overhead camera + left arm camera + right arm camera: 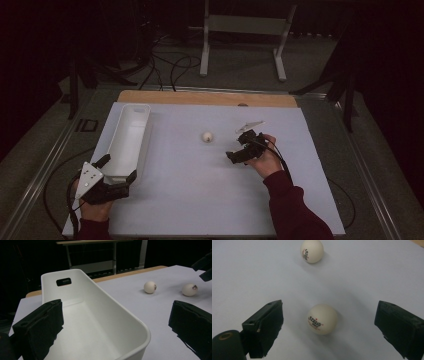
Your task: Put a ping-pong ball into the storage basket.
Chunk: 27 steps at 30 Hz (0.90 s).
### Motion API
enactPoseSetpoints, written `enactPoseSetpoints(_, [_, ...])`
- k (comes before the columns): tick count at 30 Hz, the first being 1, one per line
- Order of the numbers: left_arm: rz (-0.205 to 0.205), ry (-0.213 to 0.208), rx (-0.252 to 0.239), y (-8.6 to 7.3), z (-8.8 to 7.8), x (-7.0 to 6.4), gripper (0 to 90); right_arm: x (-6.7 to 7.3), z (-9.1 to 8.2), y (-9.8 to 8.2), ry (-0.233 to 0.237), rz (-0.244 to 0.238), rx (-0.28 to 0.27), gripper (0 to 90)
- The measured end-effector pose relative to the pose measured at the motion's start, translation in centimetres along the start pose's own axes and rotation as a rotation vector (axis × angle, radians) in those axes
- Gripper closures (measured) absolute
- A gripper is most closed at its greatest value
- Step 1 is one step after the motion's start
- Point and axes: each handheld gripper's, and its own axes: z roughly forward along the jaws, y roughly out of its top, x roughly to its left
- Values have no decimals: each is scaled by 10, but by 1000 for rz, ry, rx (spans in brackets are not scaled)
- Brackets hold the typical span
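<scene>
White frame stand at twelve o'clock, beyond the table. Black cables across grey floor at eleven. Wooden edge along the white sheet's far side.

Table w/ white matte top; a bare wood strip runs along the far edge. White plastic bin, long and narrow, lies along the left edge, from near the far-left corner down toward the near-left corner; open top, handle slot in its far end wall, nothing inside as far as visible. Two white ping-pong balls w/ printed logos sit directly on the top: ball 1 approx. center, slightly toward the far edge; ball 2 further right of center, apart from ball 1. Both balls well apart from the bin.
</scene>
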Motion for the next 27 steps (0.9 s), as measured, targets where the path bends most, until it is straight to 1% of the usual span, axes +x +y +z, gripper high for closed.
enactPoseSetpoints(3, [1,0,1,0,0,0,5,0,2,0,3,-2,8,83])
enactPoseSetpoints(4, [1,0,1,0,0,0,6,0,4,-1,5,6,17,84])
enactPoseSetpoints(15, [1,0,2,0,0,0,6,1,13,-2,19,2,48,94])
enactPoseSetpoints(22, [1,0,2,0,1,0,5,2,17,-3,15,1,70,128])
enactPoseSetpoints(25, [0,2,4,0,1,0,6,3,19,-3,18,-6,79,137])
enactPoseSetpoints(27, [0,2,3,0,1,0,6,4,21,-3,11,-19,89,143])
